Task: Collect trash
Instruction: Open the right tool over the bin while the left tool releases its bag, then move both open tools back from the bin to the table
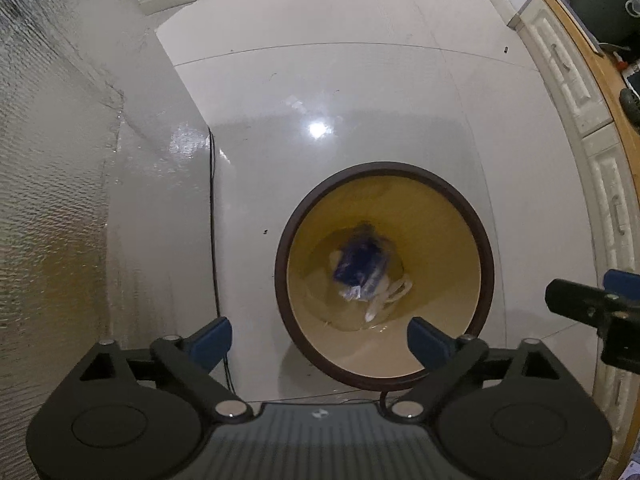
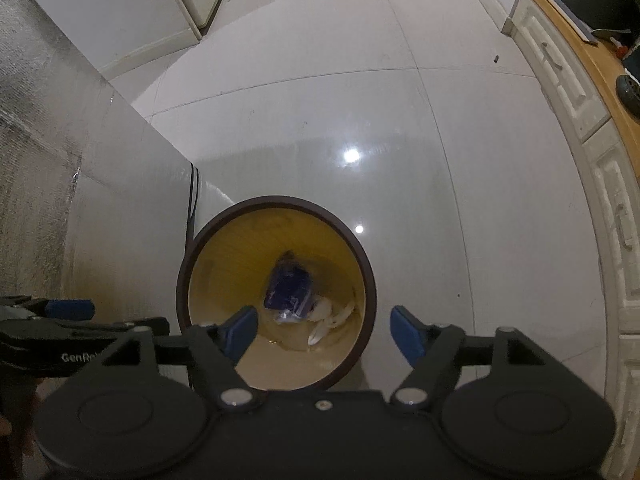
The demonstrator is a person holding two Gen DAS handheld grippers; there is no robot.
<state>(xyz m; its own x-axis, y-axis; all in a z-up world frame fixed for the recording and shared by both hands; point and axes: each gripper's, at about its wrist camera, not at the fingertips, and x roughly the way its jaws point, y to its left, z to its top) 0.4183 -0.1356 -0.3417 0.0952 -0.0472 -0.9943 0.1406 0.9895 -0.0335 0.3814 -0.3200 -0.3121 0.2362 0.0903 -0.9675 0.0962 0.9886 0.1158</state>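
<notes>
Left wrist view looked straight down on a round bin (image 1: 282, 264) with a dark brown rim and a yellow inner wall, standing on a glossy pale tiled floor (image 1: 360, 92). At the bottom of the bin lay the trash: a dark blue wrapper (image 1: 356, 260) with clear crinkled plastic at its lower edge, and white curled scraps (image 1: 390, 294) just beside it on the right. The left hand-held gripper (image 1: 320, 338) hung above the near rim with its blue-padded fingers spread wide and nothing between them; one pad stood over the floor to the left of the bin, the other over the bin's near edge. A thin black cable (image 1: 212, 216) ran along the floor beside a silver foil-faced panel (image 1: 60, 184) on the left. At the right edge part of the right hand-held gripper (image 1: 592, 308) showed.

From the right wrist view, the right hand-held gripper (image 2: 324, 332) also had its fingers apart and empty, above the same bin (image 2: 370, 280); the blue wrapper (image 2: 290, 290) and white scraps (image 2: 328, 318) lay inside. A cream cabinet front (image 2: 568, 92) with a wooden bench (image 2: 588, 52) top curved along the right side.
</notes>
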